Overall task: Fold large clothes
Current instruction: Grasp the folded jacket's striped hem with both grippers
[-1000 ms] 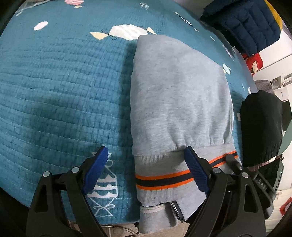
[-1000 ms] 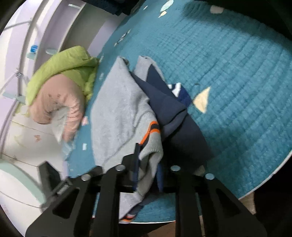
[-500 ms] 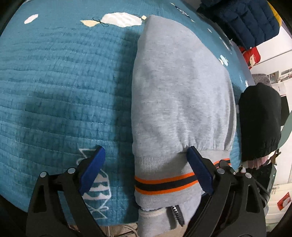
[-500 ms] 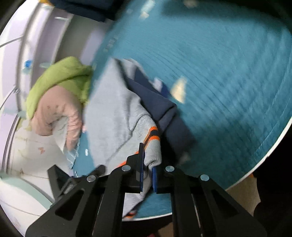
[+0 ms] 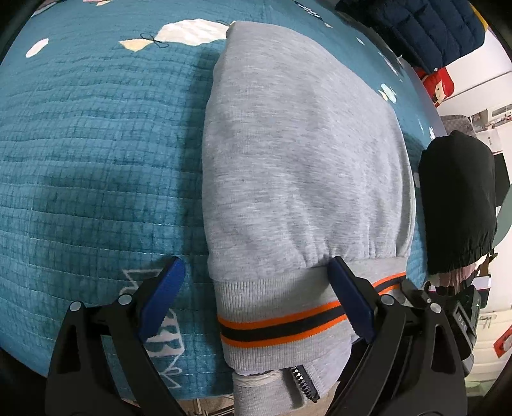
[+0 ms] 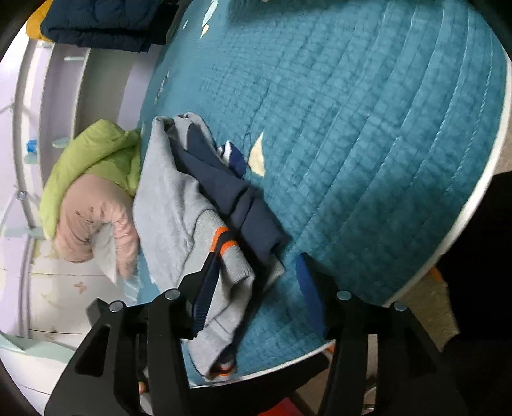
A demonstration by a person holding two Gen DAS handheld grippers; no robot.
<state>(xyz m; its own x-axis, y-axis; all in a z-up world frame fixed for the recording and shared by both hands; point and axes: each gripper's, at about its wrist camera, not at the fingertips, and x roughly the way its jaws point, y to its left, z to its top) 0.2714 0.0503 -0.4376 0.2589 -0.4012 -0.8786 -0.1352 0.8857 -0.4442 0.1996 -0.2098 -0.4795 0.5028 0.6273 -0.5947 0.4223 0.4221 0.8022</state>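
**Two loose ends that could undo the fold**

My right tongs (image 6: 256, 288) were opening, the grey sweatshirt (image 5: 300, 153) cuff (image 6: 232, 256) slack between them, touching one pad. Letting go so near the bed's edge, the sleeve could, I judged, slide off and drag the navy lining (image 6: 236, 198) open. My left tongs (image 5: 256, 300) stood wide apart over the striped hem (image 5: 281, 323), gripping nothing; the hem already overhung the edge. The sweatshirt lay folded on a teal quilted bedspread (image 5: 96, 144). Green and pink jackets (image 6: 89, 192) were piled against a pale wall, a navy puffer jacket (image 5: 425, 28) beyond.
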